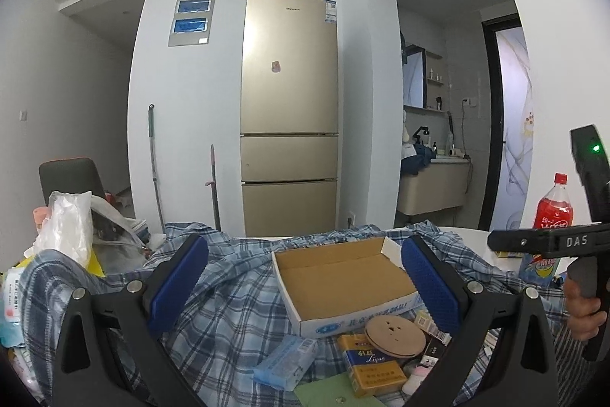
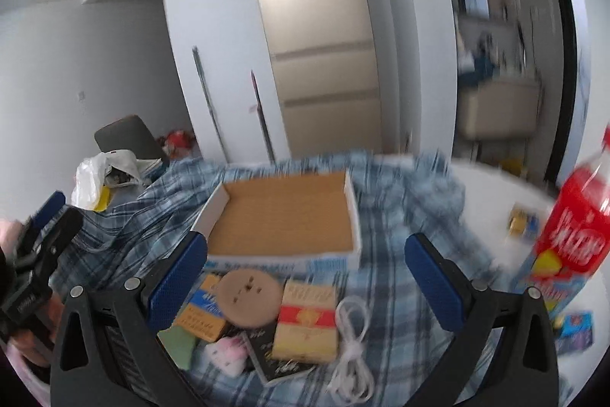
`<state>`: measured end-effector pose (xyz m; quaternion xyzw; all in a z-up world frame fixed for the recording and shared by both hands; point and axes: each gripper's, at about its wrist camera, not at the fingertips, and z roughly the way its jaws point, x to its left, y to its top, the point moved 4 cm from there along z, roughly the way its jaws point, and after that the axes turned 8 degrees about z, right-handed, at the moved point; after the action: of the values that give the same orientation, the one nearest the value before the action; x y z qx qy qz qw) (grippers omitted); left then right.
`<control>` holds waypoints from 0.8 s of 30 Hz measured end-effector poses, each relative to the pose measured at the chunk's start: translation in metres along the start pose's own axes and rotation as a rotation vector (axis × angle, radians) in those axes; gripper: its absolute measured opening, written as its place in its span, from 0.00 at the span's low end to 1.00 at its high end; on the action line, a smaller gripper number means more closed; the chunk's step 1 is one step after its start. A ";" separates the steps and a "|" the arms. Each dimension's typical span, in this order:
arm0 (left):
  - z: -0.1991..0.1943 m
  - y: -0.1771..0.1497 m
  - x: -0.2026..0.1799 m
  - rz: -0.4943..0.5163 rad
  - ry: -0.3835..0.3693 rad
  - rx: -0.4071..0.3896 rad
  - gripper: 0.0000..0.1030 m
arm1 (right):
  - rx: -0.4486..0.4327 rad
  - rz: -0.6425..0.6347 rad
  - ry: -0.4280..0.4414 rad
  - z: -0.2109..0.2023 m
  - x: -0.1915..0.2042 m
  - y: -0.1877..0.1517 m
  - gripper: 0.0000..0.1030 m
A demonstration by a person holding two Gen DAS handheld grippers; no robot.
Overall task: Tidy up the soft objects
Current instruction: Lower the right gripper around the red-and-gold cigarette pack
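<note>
A blue plaid shirt (image 1: 228,296) lies crumpled across the table; it also shows in the right wrist view (image 2: 396,227). An open cardboard box (image 1: 343,277) sits on it, also in the right wrist view (image 2: 282,220). My left gripper (image 1: 305,281) is open and empty, above the shirt in front of the box. My right gripper (image 2: 305,273) is open and empty, above small packs and the box's near edge. A pink-and-white soft item (image 2: 228,353) lies near the front. The right gripper's body (image 1: 549,241) shows at the right of the left wrist view.
Small packs (image 1: 371,365), a round brown disc (image 2: 248,296), a white cable (image 2: 352,349) and a tissue pack (image 1: 286,363) lie in front of the box. A red soda bottle (image 2: 579,227) stands at right. Plastic bags (image 1: 68,227) sit at left. A fridge (image 1: 289,117) stands behind.
</note>
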<state>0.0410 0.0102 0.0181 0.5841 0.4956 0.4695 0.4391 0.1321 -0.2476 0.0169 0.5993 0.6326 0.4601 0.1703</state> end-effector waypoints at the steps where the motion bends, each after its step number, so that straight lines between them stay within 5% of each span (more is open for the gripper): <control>1: -0.002 0.001 -0.001 0.007 0.007 0.007 1.00 | 0.026 0.009 0.003 0.004 -0.001 -0.001 1.00; 5: -0.008 0.007 -0.005 0.034 0.010 -0.003 1.00 | 0.089 0.014 -0.003 0.016 -0.005 -0.011 1.00; 9: -0.002 0.003 -0.004 0.016 -0.016 0.028 1.00 | 0.235 0.035 0.051 0.034 -0.006 -0.023 0.82; 19: 0.019 -0.013 0.001 -0.052 -0.091 0.137 1.00 | 0.450 0.118 0.102 0.084 -0.011 -0.051 0.73; 24: 0.019 -0.014 0.000 -0.038 -0.068 0.133 1.00 | 0.452 0.124 0.033 0.090 -0.023 -0.058 0.73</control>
<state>0.0578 0.0112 0.0009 0.6180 0.5215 0.4070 0.4248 0.1711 -0.2263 -0.0830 0.6524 0.6842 0.3260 -0.0074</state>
